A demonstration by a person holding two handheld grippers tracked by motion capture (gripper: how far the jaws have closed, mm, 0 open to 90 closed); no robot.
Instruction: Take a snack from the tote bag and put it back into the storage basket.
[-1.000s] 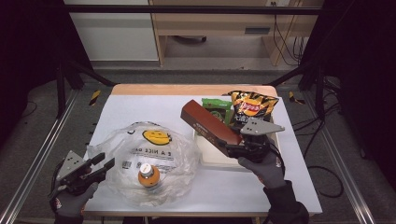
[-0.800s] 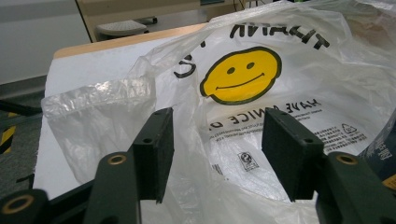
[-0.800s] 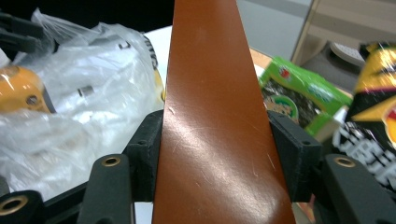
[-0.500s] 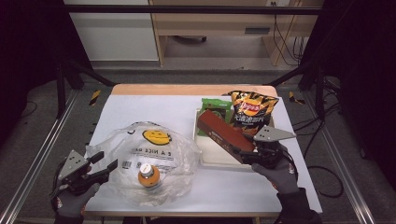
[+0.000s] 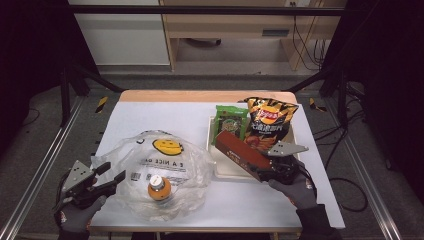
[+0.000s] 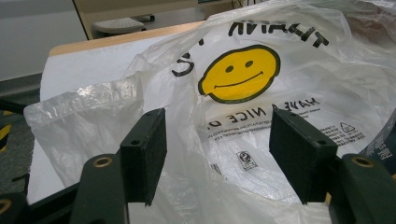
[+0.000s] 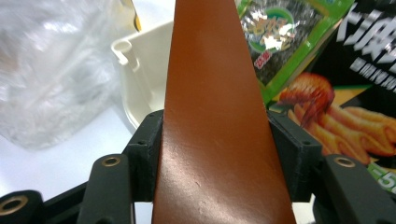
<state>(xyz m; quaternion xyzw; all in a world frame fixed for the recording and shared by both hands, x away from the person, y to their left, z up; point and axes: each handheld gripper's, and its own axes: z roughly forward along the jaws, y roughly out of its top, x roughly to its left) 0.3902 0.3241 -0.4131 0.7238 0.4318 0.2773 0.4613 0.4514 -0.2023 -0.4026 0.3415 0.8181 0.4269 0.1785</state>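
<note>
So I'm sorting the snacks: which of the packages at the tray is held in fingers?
The long reddish-brown box, clamped by the right gripper; the green seaweed packet and black chip bag lie untouched.

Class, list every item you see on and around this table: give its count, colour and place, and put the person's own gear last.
Table: one, white top, centre.
Bag: one, clear plastic with a yellow smiley, left half of table.
Bottle: one, orange with white cap, inside the bag.
Tray: one, cream, right half of table.
Seaweed pack: one, green, on the tray.
Chips: one bag, black and orange, right of the seaweed pack.
Box: one, reddish-brown, long, over the tray.
Left gripper: black, open, at the bag's edge.
Right gripper: black, clamped on the box.
</note>
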